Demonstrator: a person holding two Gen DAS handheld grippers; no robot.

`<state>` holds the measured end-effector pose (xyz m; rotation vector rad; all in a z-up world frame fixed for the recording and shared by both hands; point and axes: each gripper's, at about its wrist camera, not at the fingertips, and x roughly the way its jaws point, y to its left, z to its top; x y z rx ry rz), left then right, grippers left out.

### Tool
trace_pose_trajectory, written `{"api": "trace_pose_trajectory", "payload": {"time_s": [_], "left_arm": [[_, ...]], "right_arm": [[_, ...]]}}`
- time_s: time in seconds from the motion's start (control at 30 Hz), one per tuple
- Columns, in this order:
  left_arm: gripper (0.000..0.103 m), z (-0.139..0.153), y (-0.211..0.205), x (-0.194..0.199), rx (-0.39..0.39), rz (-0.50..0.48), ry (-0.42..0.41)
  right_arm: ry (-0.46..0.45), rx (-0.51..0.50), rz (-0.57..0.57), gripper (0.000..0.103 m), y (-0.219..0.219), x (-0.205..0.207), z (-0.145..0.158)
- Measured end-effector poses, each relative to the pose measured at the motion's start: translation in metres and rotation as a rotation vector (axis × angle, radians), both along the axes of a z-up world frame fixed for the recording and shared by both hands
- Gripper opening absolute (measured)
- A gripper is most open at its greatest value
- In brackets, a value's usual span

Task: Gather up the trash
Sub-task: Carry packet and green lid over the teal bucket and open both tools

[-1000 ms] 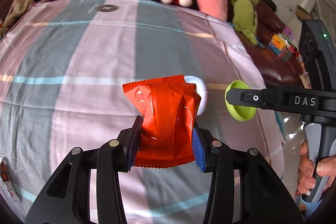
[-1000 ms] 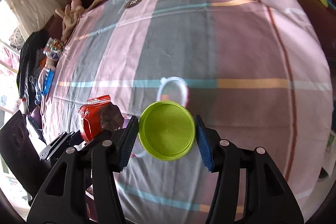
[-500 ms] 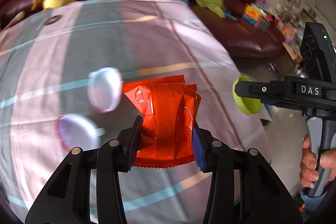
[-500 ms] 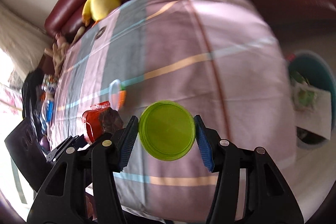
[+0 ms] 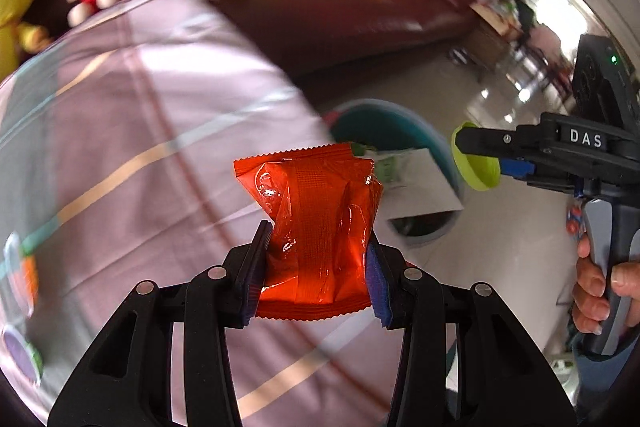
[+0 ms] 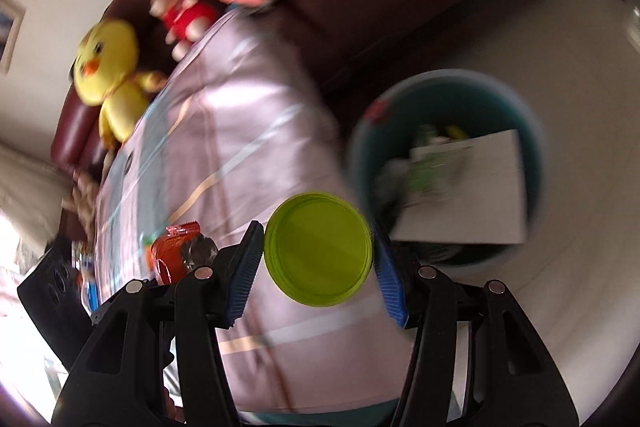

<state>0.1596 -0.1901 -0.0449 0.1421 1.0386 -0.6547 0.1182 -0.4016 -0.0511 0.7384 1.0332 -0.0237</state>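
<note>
Left gripper (image 5: 318,263): pinching orange snack wrapper (image 5: 316,223), frame centre.
Right gripper (image 6: 318,267): clamped on green lid (image 6: 318,249), lower centre.
Teal bin (image 6: 536,131): on floor, right of frame, beyond edge of plaid-covered counter (image 6: 248,131).
Risk: early release drops trash on floor short of bin; light wrapper may drift past rim.

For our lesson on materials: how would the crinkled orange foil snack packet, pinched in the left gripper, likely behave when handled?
The crinkled orange foil snack packet is probably floppy: it buckles inward where the left gripper pinches it. Its glossy film looks slippery. It seems light, since its unsupported top stands up without sagging.
</note>
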Motion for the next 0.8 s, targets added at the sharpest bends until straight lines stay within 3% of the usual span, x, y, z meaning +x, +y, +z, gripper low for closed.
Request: {"api": "trace_pose_trajectory", "payload": {"time_s": [0.27,0.57,0.63,0.8], "left_arm": [[0.045,-0.019,-0.074,0.018,0.053,-0.090,0.021],[0.045,-0.048,-0.128,0.040,0.091,-0.143,0.065],[0.050,-0.054,-0.136,0.044,0.092,-0.150,0.069],[0.080,-0.061,-0.145,0.050,0.127,-0.136,0.037]], "right_arm": [[0.001,0.018,-0.096,0.052,-0.063,-0.014,-0.016],[0.040,0.061,-0.125,0.052,-0.094,-0.014,-0.046],[0.048,0.062,-0.128,0.052,-0.098,-0.013,-0.050],[0.064,0.062,-0.130,0.052,-0.102,-0.007,-0.057]]}}
